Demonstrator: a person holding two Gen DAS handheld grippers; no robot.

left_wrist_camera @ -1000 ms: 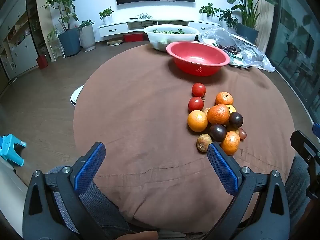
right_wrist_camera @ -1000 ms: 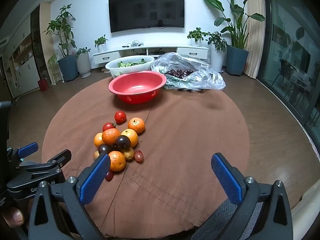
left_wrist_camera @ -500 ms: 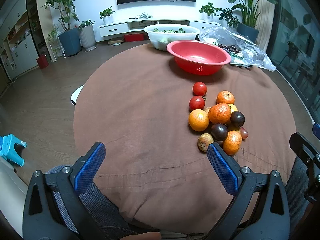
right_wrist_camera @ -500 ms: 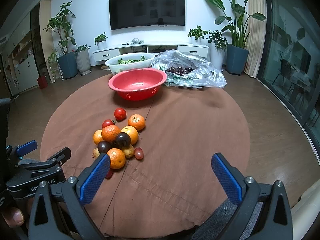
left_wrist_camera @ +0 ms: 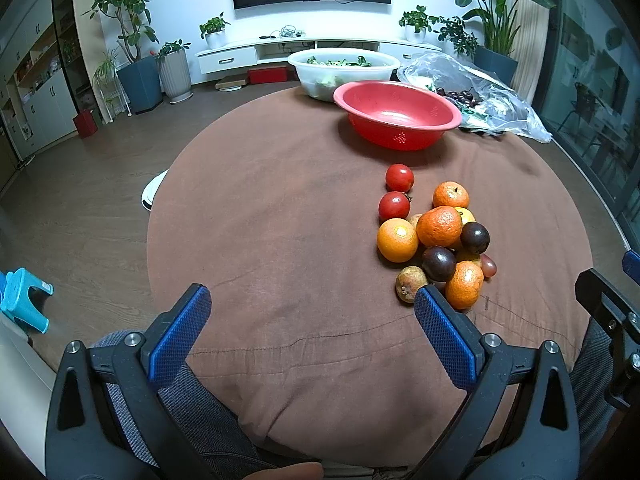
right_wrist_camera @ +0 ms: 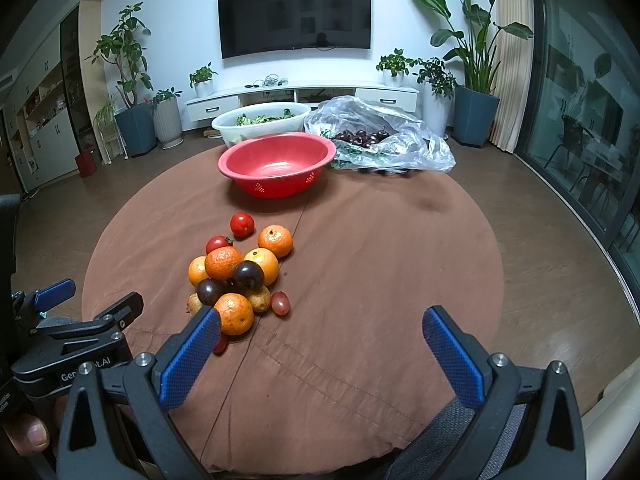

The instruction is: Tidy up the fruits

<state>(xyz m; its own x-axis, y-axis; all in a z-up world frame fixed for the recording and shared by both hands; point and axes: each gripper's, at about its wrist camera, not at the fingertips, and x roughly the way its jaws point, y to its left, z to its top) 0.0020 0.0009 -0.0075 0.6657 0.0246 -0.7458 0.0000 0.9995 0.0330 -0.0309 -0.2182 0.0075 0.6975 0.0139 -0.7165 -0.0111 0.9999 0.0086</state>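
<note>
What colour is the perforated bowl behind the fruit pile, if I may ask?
Red bowl, clearest in the right wrist view.

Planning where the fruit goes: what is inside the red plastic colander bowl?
The red plastic colander bowl looks empty: bare red floor and drain holes. Its near rim hides the closest inner wall.
</note>
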